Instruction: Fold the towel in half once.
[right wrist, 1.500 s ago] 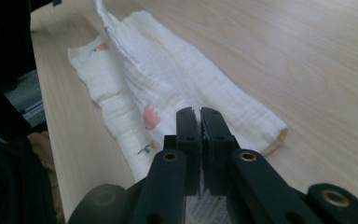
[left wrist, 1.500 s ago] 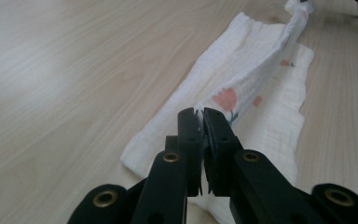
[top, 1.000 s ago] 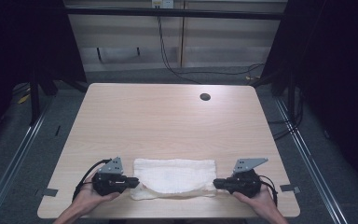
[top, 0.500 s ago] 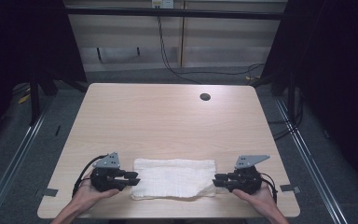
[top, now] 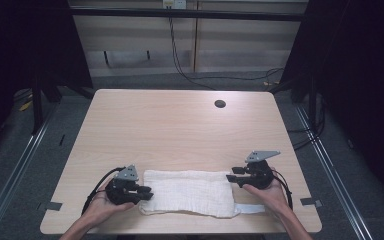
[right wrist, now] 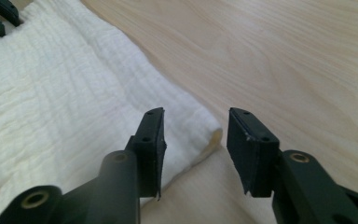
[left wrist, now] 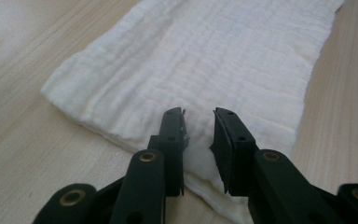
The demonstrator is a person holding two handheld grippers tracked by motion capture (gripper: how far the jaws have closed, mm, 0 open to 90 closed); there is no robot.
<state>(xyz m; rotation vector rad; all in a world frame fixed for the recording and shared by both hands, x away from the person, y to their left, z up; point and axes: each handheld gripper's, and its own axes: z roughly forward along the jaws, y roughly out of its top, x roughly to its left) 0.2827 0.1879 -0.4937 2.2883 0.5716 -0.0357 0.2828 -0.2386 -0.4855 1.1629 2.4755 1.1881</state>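
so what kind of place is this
Probably a lab recording bay: a bare wooden table bearing one folded white cloth, dark curtains at the sides, and loose cables along the back wall.

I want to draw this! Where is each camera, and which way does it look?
High view: above the person's side, looking forward and down on the table; forearms, hands, left claw and right claw show.
Left gripper view: rides the left claw, looking along its parted jaws over the white cloth.
Right gripper view: rides the right claw, facing the cloth's corner.
All share the cloth.
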